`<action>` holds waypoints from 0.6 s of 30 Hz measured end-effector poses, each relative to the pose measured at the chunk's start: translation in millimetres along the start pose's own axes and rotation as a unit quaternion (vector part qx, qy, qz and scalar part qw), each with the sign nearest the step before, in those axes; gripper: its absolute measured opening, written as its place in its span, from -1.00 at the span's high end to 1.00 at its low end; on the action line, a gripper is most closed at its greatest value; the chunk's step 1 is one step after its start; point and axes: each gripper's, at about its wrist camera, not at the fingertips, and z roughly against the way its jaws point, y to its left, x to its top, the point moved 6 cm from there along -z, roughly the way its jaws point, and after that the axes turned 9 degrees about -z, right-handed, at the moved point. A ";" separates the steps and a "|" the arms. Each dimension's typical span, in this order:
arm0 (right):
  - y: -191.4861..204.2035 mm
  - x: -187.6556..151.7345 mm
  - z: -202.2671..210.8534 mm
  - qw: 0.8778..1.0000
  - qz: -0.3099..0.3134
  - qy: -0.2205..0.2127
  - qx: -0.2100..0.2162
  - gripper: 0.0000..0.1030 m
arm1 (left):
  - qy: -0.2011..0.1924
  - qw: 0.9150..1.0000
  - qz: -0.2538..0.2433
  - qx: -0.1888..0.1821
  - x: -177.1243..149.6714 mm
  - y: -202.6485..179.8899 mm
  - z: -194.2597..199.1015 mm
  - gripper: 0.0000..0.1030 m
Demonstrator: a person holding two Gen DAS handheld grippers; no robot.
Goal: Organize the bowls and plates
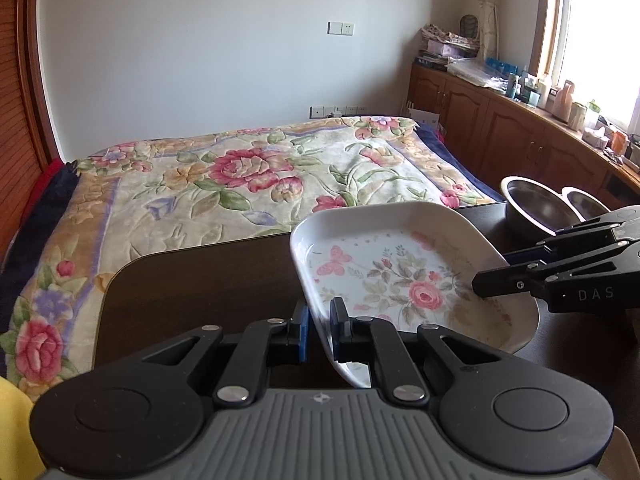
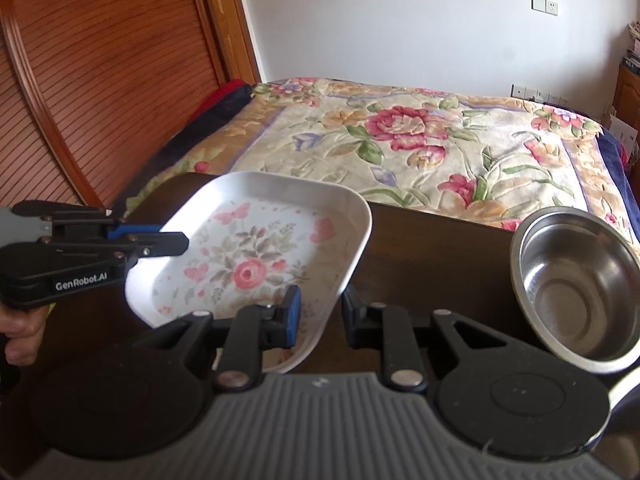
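Note:
A square white plate with a pink rose print (image 1: 400,276) (image 2: 256,256) is held tilted over the dark table (image 1: 192,292). My left gripper (image 1: 320,314) is shut on the plate's near left rim, one finger inside and one outside. My right gripper (image 2: 320,306) is shut on the opposite rim, and in the left wrist view it (image 1: 486,278) reaches in from the right. The left gripper (image 2: 176,240) enters the right wrist view from the left, with a hand (image 2: 20,332) on its handle. A steel bowl (image 2: 576,288) (image 1: 536,208) stands to the right of the plate, with a second steel bowl (image 1: 584,204) beside it.
A bed with a floral blanket (image 1: 248,176) (image 2: 420,132) lies right behind the table's far edge. Wooden cabinets with clutter on top (image 1: 512,120) run along the window at the right. A slatted wooden door (image 2: 80,80) stands at the left. Something yellow (image 1: 12,420) shows at the lower left.

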 end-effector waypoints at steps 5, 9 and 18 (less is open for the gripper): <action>1.4 -6.6 13.1 1.000 -0.002 -0.007 0.009 0.53 | -0.007 1.000 -0.002 0.006 -4.0 -10.1 20.6 0.77; 4.1 -13.4 25.6 1.000 0.000 -0.012 0.016 0.53 | -0.013 1.000 0.002 0.010 -9.0 -17.2 36.2 0.77; 6.8 -39.2 59.4 0.999 0.009 -0.020 0.030 0.53 | -0.037 0.999 0.026 0.004 -30.0 -44.0 72.4 0.77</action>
